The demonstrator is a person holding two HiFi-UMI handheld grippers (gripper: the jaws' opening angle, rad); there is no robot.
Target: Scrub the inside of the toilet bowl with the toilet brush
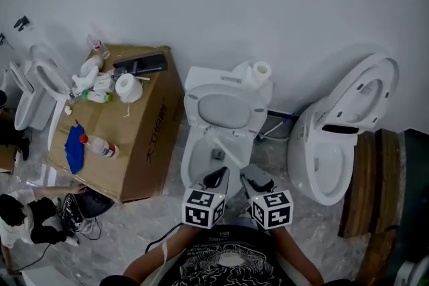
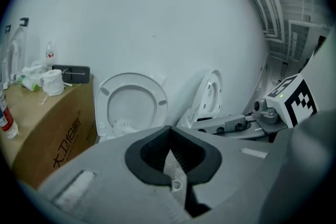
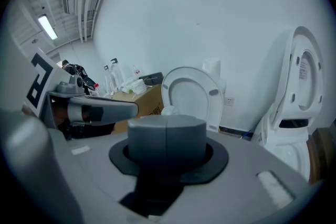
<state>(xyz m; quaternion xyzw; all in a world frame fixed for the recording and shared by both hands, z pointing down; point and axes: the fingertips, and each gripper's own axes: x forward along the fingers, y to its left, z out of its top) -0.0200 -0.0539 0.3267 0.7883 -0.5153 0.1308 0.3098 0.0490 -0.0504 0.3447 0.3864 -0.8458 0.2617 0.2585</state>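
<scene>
My left gripper (image 2: 169,138) is clamped narrow on the pale handle of the toilet brush (image 2: 172,165), whose white bristles (image 2: 123,125) sit low at the left side of the toilet bowl (image 1: 188,167). My right gripper (image 3: 167,124) has its jaws pressed together on nothing and hangs just beside the left one, over the bowl's front rim. The seat (image 1: 224,109) stands raised behind. A cluttered cardboard box (image 1: 144,137) crowds the bowl's left side, and a second toilet (image 1: 322,157) stands to the right.
</scene>
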